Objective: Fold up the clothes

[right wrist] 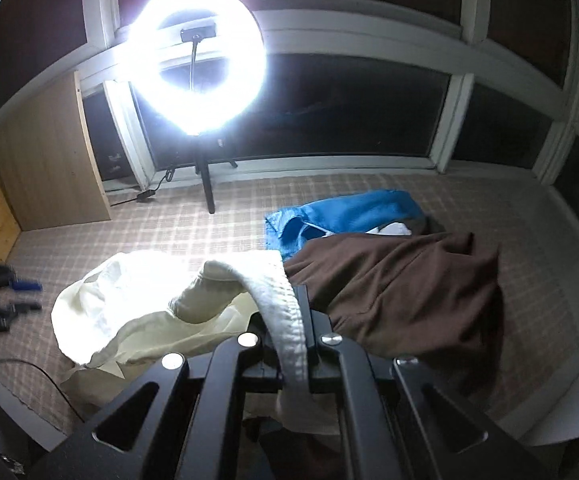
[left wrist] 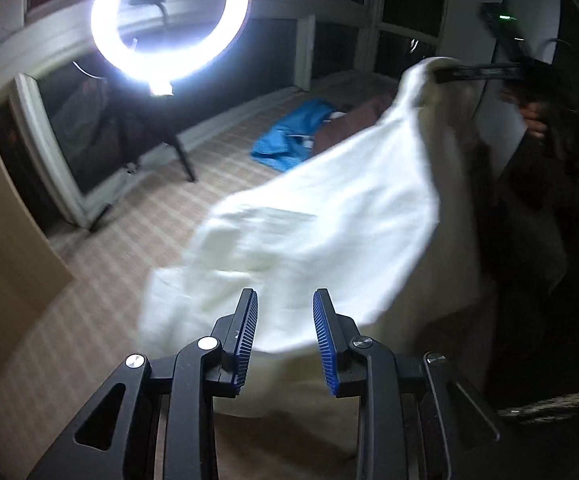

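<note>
White cloth fills the middle of the left wrist view: a cream garment (left wrist: 329,216) hangs in the air, blurred, lifted at one corner by the right claw (left wrist: 443,74). That claw is clamped on a thick hem of the garment; in its own view the hem (right wrist: 285,320) runs between the closed jaws and down over the claw body. The left claw (left wrist: 285,332) stands with its blue-ribbed fingers (left wrist: 247,336) apart, nothing between them, just below the garment's lower edge.

Taking the ring light (right wrist: 197,60) as landmark: it stands on a dark tripod at the far edge of the checked bed cover (right wrist: 193,232), before dark window panes. The cream garment trails below and in front of the light, part of it resting on the cover. A blue garment (right wrist: 349,212) lies right of the light's stand, and a brown garment (right wrist: 401,280) lies crumpled nearer than the blue one, touching it. A wooden panel (right wrist: 45,152) stands left of the light.
</note>
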`<action>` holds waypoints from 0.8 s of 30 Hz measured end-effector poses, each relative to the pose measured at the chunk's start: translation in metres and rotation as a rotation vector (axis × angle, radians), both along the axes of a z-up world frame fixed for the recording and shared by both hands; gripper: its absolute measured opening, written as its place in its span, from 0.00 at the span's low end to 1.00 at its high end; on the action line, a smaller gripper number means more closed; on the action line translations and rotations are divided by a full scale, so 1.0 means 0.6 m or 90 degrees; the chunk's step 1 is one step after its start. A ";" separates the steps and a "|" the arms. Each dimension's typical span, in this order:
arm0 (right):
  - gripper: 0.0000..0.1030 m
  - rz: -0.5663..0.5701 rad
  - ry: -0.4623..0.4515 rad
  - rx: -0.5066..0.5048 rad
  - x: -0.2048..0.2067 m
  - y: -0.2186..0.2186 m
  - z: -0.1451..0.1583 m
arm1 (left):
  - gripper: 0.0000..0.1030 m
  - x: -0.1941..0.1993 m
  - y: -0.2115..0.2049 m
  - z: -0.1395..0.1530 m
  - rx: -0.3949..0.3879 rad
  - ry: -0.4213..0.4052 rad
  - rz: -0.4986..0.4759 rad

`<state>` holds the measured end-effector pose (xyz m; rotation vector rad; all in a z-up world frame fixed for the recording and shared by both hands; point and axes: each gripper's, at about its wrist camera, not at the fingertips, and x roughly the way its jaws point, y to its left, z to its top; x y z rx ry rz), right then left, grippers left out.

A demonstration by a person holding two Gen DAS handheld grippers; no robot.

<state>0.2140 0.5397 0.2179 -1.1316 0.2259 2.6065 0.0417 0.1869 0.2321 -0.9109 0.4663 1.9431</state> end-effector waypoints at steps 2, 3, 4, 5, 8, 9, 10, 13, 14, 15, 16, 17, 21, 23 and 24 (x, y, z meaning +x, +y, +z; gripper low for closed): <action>0.03 0.016 0.000 0.000 -0.010 0.006 -0.003 | 0.31 0.043 0.014 -0.002 -0.007 0.017 -0.022; 0.03 0.023 0.001 -0.003 -0.015 0.009 -0.004 | 0.32 0.049 0.023 -0.005 -0.015 0.017 -0.027; 0.03 0.027 0.003 -0.008 -0.019 0.013 -0.004 | 0.32 0.055 0.033 -0.009 -0.022 0.016 -0.033; 0.03 0.032 0.005 -0.013 -0.023 0.016 -0.004 | 0.32 0.061 0.041 -0.012 -0.028 0.014 -0.039; 0.03 0.045 0.012 -0.020 -0.034 0.022 -0.006 | 0.32 0.080 0.050 -0.028 -0.029 -0.035 -0.071; 0.03 0.049 0.013 -0.018 -0.036 0.021 -0.007 | 0.33 0.083 0.053 -0.040 -0.040 -0.047 -0.076; 0.03 0.054 0.012 -0.016 -0.039 0.020 -0.009 | 0.35 0.076 0.056 -0.049 -0.046 -0.059 -0.070; 0.03 0.064 0.004 -0.006 -0.045 0.016 -0.017 | 0.38 0.055 0.065 -0.079 -0.065 -0.097 -0.054; 0.03 0.065 0.002 -0.004 -0.047 0.016 -0.020 | 0.38 0.048 0.068 -0.088 -0.071 -0.109 -0.049; 0.03 0.066 0.000 -0.004 -0.048 0.016 -0.022 | 0.38 0.041 0.071 -0.098 -0.077 -0.121 -0.044; 0.03 0.067 -0.001 -0.005 -0.049 0.017 -0.023 | 0.36 0.037 0.074 -0.106 -0.084 -0.126 -0.043; 0.03 0.068 0.000 -0.006 -0.049 0.018 -0.023 | 0.35 0.035 0.078 -0.115 -0.092 -0.132 -0.043; 0.03 0.063 0.004 -0.022 -0.050 0.033 -0.022 | 0.01 0.038 0.080 -0.128 -0.096 -0.143 -0.041; 0.03 0.052 0.005 -0.040 -0.052 0.050 -0.023 | 0.01 0.061 0.063 -0.097 -0.065 -0.119 -0.053; 0.03 0.041 0.003 -0.051 -0.054 0.063 -0.027 | 0.01 0.072 0.051 -0.079 -0.049 -0.111 -0.057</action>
